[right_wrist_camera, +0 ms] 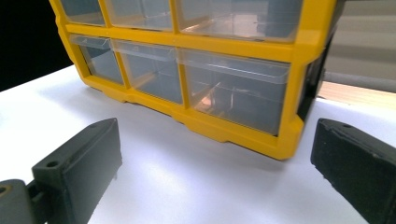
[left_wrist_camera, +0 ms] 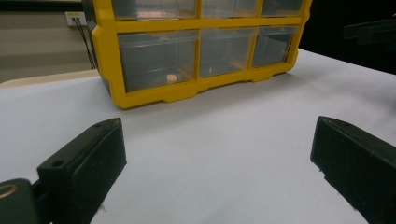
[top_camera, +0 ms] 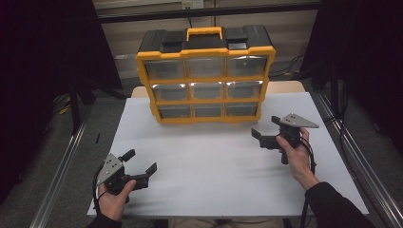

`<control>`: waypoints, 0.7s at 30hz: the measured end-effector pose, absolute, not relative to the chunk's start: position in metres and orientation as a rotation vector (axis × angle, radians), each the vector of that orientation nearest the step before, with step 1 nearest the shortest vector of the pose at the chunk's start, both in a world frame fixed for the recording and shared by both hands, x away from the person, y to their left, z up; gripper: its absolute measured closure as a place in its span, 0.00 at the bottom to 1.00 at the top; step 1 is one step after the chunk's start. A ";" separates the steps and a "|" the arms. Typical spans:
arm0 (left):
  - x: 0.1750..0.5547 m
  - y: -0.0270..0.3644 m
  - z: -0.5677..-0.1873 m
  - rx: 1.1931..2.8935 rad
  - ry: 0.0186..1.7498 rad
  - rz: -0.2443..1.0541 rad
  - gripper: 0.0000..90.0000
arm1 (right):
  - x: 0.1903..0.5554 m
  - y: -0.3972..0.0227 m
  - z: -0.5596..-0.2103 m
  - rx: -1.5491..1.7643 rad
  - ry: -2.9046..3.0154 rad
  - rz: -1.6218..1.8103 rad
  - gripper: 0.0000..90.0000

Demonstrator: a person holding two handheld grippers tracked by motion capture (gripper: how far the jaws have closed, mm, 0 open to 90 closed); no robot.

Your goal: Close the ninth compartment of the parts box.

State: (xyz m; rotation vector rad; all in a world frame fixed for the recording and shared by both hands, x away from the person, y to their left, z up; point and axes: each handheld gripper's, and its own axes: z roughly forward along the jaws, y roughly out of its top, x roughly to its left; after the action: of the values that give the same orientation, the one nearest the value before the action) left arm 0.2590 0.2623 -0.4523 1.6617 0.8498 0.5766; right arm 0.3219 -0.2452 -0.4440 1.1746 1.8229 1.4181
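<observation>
- Grippers both stand wide open, holding and touching nothing.
- Left gripper (top_camera: 141,163) hovers near the table's (top_camera: 214,161) front left corner, well apart from the organizer (top_camera: 206,76); its jaws frame bare white surface.
- Right gripper (top_camera: 266,127) sits just beside the organizer's lower right corner, jaws aimed at the bottom right drawer (right_wrist_camera: 233,95).
- Organizer stands upright at the table's far edge, its nine clear drawers facing the person.
- Open tabletop lies between the grippers and in front of the organizer.
</observation>
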 end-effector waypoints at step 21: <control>0.260 0.262 -0.452 1.659 0.850 0.576 0.03 | 0.283 -0.272 -0.440 1.182 1.775 1.406 0.03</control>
State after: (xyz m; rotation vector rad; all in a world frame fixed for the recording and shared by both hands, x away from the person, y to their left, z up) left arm 0.2599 0.2623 -0.4518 1.6587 0.8499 0.5756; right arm 0.2829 -0.2724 -0.4400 1.1815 1.7749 1.4056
